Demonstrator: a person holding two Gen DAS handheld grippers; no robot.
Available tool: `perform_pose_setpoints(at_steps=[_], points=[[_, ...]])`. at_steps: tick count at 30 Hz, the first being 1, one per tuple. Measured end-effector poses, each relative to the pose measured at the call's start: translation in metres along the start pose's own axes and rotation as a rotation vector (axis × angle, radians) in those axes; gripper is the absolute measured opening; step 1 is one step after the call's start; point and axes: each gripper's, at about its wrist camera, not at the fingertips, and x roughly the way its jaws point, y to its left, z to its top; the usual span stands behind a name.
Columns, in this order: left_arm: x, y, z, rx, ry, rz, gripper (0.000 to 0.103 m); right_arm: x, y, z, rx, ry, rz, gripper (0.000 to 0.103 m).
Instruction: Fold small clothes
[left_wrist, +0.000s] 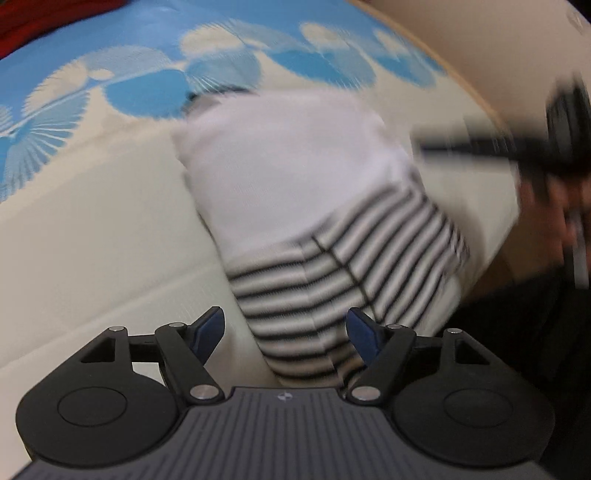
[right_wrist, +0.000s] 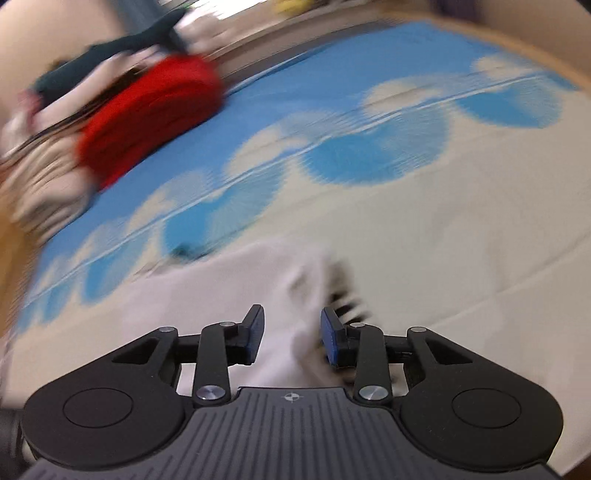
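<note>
A small white garment with black-and-white striped ends (left_wrist: 295, 206) lies on the cream and blue patterned sheet (left_wrist: 92, 206). My left gripper (left_wrist: 286, 334) is open, its blue pads on either side of the striped end, just above it. My right gripper (right_wrist: 291, 334) is open over the garment's white part (right_wrist: 221, 295), with a striped bit (right_wrist: 343, 299) near its right pad. The right gripper also shows blurred at the right edge of the left wrist view (left_wrist: 546, 144). Both views are motion-blurred.
A pile of clothes with a red garment (right_wrist: 147, 114) on top sits at the far left of the sheet. The sheet (right_wrist: 443, 229) ends at a wooden edge (right_wrist: 554, 62) at the far right.
</note>
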Motion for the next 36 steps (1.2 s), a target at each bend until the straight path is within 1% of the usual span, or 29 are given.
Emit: perform_pose_setpoints(at_steps=[1,2,3,4,5,6,7,8,10,11,12,13,14,16,17,19,21,23,27,28,29,30,31,32,34,35,36], points=[[-0.001,0.006,0.004,-0.027,-0.014,0.006,0.078,0.003,0.000,-0.005,-0.032,0.072,0.048,0.038],[0.000,0.011,0.007,-0.057,-0.022,0.017,0.078,0.011,0.000,-0.014,-0.083,0.175,0.066,0.040],[0.002,0.016,0.011,-0.085,-0.026,0.030,0.078,0.021,0.000,-0.025,-0.143,0.273,0.036,0.040],[0.005,0.019,0.015,-0.107,-0.027,0.042,0.078,0.031,0.000,-0.039,-0.226,0.366,-0.029,0.041],[0.008,0.023,0.018,-0.130,-0.030,0.053,0.079,0.036,-0.002,-0.050,-0.294,0.409,-0.093,0.044],[0.011,0.025,0.022,-0.159,-0.037,0.060,0.080,0.035,-0.005,-0.052,-0.321,0.401,-0.118,0.048],[0.013,0.028,0.025,-0.191,-0.047,0.060,0.080,0.030,-0.011,-0.047,-0.303,0.366,-0.112,0.050],[0.014,0.031,0.028,-0.224,-0.057,0.051,0.081,0.024,-0.016,-0.042,-0.270,0.326,-0.101,0.050],[0.020,0.037,0.038,-0.301,-0.075,0.018,0.085,0.009,-0.028,-0.028,-0.182,0.208,-0.089,0.053],[0.022,0.040,0.041,-0.334,-0.088,-0.001,0.085,0.001,-0.036,-0.022,-0.127,0.152,-0.084,0.058],[0.027,0.045,0.044,-0.369,-0.098,-0.022,0.086,-0.002,-0.043,-0.017,-0.075,0.119,-0.077,0.062],[0.031,0.047,0.045,-0.399,-0.098,-0.031,0.086,-0.002,-0.049,-0.011,-0.018,0.100,-0.066,0.071],[0.037,0.051,0.047,-0.426,-0.100,-0.038,0.086,0.000,-0.054,-0.008,0.034,0.096,-0.056,0.076],[0.048,0.060,0.048,-0.474,-0.117,-0.053,0.087,0.013,-0.059,-0.005,0.102,0.126,-0.040,0.076],[0.055,0.065,0.049,-0.506,-0.107,-0.060,0.088,0.018,-0.057,-0.004,0.113,0.142,-0.036,0.076],[0.064,0.072,0.048,-0.547,-0.131,-0.110,0.089,0.032,-0.046,-0.007,0.103,0.164,-0.036,0.076],[0.073,0.076,0.048,-0.579,-0.121,-0.144,0.089,0.049,-0.037,-0.008,0.083,0.185,-0.053,0.076],[0.082,0.077,0.049,-0.584,-0.131,-0.187,0.089,0.064,-0.033,-0.013,0.070,0.217,-0.076,0.076],[0.097,0.083,0.050,-0.621,-0.120,-0.230,0.090,0.075,-0.026,-0.013,0.056,0.227,-0.102,0.075],[0.099,0.084,0.051,-0.622,-0.120,-0.239,0.090,0.077,-0.025,-0.012,0.058,0.223,-0.104,0.070],[0.102,0.085,0.052,-0.623,-0.118,-0.246,0.090,0.077,-0.025,-0.012,0.066,0.221,-0.092,0.059],[0.105,0.087,0.053,-0.625,-0.115,-0.254,0.090,0.076,-0.026,-0.012,0.080,0.221,-0.073,0.051],[0.106,0.089,0.054,-0.627,-0.113,-0.259,0.090,0.076,-0.027,-0.012,0.100,0.222,-0.044,0.033],[0.107,0.090,0.056,-0.628,-0.116,-0.262,0.088,0.077,-0.027,-0.011,0.119,0.224,-0.012,0.020],[0.106,0.089,0.060,-0.609,-0.128,-0.251,0.077,0.077,-0.022,-0.012,0.106,0.212,-0.008,0.015],[0.103,0.088,0.062,-0.591,-0.138,-0.250,0.060,0.076,-0.020,-0.012,0.099,0.206,-0.013,0.013],[0.099,0.086,0.065,-0.568,-0.155,-0.250,0.047,0.075,-0.019,-0.012,0.102,0.196,-0.015,0.012]])
